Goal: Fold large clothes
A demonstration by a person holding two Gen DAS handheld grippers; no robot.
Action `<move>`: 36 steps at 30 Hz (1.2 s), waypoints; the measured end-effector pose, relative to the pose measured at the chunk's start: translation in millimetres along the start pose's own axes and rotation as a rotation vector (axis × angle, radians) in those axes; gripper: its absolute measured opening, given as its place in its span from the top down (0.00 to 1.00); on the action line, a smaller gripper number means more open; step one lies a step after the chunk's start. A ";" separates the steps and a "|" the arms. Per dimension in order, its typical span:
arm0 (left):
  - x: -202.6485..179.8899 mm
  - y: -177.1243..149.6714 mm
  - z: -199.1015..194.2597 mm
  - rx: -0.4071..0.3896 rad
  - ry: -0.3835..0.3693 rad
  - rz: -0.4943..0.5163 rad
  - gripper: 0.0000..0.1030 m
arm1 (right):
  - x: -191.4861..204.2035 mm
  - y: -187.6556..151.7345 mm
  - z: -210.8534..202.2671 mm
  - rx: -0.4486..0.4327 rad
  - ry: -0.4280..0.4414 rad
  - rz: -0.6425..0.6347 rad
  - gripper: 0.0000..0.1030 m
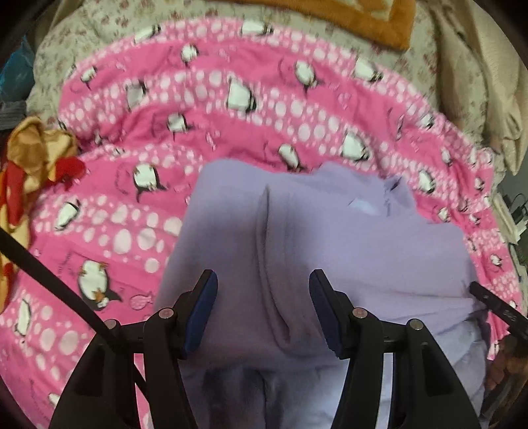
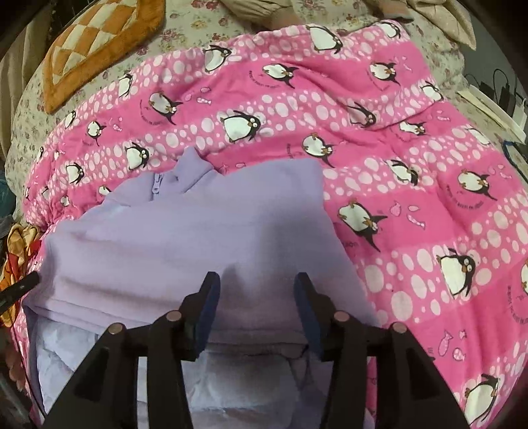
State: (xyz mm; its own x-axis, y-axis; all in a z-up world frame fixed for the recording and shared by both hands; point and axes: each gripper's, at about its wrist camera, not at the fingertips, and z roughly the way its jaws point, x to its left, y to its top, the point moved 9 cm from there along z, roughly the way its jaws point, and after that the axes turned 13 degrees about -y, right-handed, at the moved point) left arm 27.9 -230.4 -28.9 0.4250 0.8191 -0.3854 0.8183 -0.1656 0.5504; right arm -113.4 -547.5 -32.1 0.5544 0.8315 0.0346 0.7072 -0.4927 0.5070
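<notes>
Covering the bed: pink penguin-print blanket (image 2: 396, 138), spread over a floral sheet (image 2: 184, 29). Lilac fleece garment (image 2: 184, 237), folded, zipper collar at its far end, lying on the blanket near the bed's near edge. Left claw (image 1: 263, 290) and right claw (image 2: 256, 290): each with jaws apart above the garment, gripping nothing.
</notes>
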 end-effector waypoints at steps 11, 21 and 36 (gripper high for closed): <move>-15.7 27.4 -1.2 -0.045 -0.059 0.049 1.00 | 1.7 1.2 3.1 0.006 0.007 -0.006 0.49; 20.4 11.1 14.2 0.016 0.055 -0.031 1.00 | 8.1 -0.3 7.5 0.007 -0.016 -0.051 0.39; -11.8 -30.8 -105.7 -0.041 -0.006 0.057 0.99 | -20.0 -16.4 -67.0 -0.002 0.063 0.045 0.37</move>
State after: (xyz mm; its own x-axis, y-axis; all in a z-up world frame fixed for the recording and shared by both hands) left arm -43.2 -176.9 37.0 0.4730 0.8055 -0.3569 0.7763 -0.1894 0.6013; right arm -165.5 -538.9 16.6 0.5569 0.8230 0.1120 0.6811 -0.5297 0.5055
